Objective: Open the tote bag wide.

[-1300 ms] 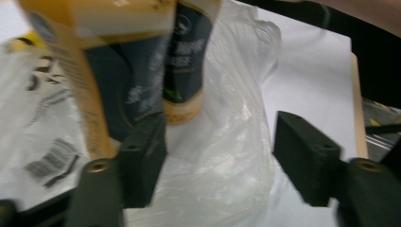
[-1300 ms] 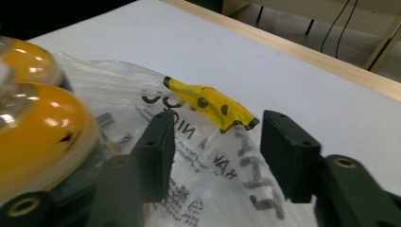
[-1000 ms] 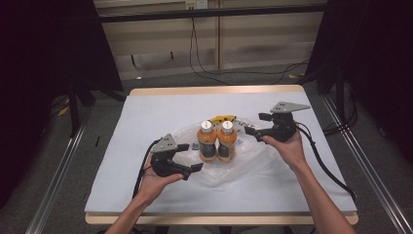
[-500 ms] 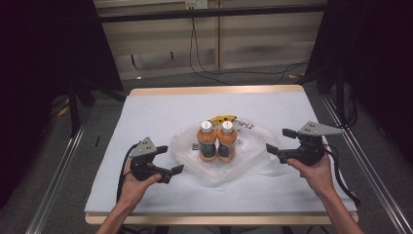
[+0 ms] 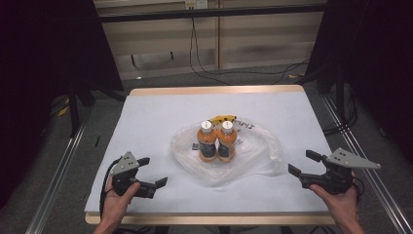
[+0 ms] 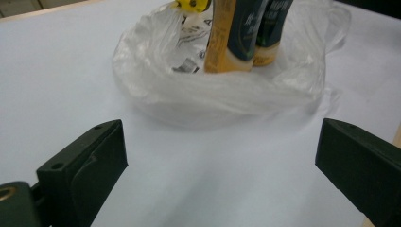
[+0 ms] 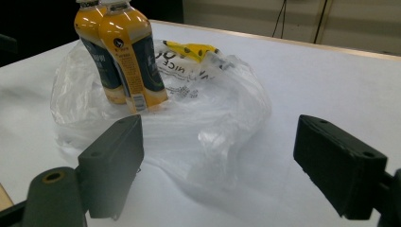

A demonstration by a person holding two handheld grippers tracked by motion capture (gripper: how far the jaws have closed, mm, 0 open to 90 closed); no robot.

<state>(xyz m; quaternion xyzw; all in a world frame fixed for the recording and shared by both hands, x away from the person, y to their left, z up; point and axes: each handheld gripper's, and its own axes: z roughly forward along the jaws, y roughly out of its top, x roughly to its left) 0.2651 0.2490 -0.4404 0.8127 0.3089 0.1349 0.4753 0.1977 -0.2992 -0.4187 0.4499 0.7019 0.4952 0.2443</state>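
In the high view, you are holding the left hand-held gripper (image 5: 151, 171) at the lower left of the frame, low over the near part of the white-covered desk (image 5: 156, 122), with its jaws spread wide and nothing between them; they have just been opening further. You are holding the right hand-held gripper (image 5: 304, 163) at the lower right of the frame, near the desk's right edge, and its jaws are likewise standing wide with nothing gripped.

Two orange juice bottles with white caps and dark labels (image 5: 216, 140) are standing upright and touching each other at the centre of the frame, on a crumpled clear plastic bag (image 5: 253, 158) that is lying spread around their bases. Behind the bottles, towards the top of the frame, a yellow printed patch with dark spots (image 5: 223, 118) is showing on the bag.

Both hand-held grippers are sitting well apart from the bag, one on each side, and both are pointing inwards at it. In the left gripper view, the bag's near rim is lying in the upper middle of the frame, beyond the two black jaws. In the right gripper view, the bottles are standing at the upper left, and the bag's folds are reaching down between the jaws without touching them.
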